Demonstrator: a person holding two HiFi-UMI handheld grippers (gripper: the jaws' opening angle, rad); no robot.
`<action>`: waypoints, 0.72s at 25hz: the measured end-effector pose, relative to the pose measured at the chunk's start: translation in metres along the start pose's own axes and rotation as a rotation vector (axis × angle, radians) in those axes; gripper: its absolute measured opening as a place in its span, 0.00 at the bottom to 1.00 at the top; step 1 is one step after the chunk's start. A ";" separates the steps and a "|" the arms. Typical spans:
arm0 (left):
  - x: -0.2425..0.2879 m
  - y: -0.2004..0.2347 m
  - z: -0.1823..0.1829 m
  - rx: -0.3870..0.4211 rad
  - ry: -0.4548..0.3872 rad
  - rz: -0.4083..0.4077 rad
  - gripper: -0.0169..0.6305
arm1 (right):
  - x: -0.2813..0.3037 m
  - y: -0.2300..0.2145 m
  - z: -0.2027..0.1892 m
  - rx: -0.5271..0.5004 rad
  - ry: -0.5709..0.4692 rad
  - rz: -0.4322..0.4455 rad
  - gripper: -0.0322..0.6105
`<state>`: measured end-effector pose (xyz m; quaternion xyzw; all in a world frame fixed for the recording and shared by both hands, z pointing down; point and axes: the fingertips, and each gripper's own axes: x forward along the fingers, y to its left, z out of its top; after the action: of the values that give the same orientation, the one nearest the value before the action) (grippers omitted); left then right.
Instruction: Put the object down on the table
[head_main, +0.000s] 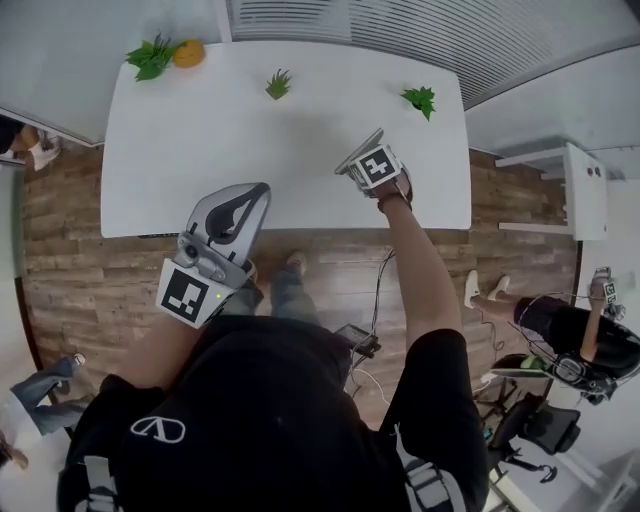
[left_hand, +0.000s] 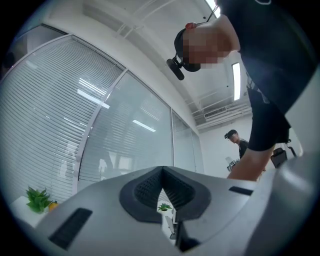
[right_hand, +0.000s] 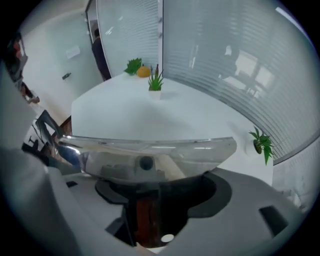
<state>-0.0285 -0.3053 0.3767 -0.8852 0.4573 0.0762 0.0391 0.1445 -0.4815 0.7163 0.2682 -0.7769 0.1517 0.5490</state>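
My right gripper hangs over the front right part of the white table. It is shut on a clear, curved lid-like object with a dark knob and a brownish handle between the jaws. In the head view only that object's grey edge shows, just ahead of the marker cube. In the right gripper view the object lies across the view above the table. My left gripper is held up at the table's front edge, left of the right one. Its jaws meet at the tips with nothing between them.
Three small potted plants stand on the table: far left beside an orange fruit, back middle, back right. A glass wall with blinds runs behind. A white cabinet and seated people are at the right.
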 end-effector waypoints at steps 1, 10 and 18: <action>-0.002 0.001 -0.002 -0.001 0.004 0.005 0.03 | 0.007 0.001 -0.004 -0.025 0.051 0.023 0.54; -0.013 0.012 -0.013 -0.003 0.024 0.057 0.03 | 0.039 -0.007 -0.016 -0.151 0.251 0.064 0.54; -0.016 0.020 -0.020 -0.004 0.033 0.072 0.03 | 0.057 -0.007 -0.019 -0.164 0.310 0.076 0.54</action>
<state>-0.0517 -0.3070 0.3987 -0.8694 0.4893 0.0640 0.0270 0.1487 -0.4913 0.7761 0.1663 -0.7024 0.1480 0.6760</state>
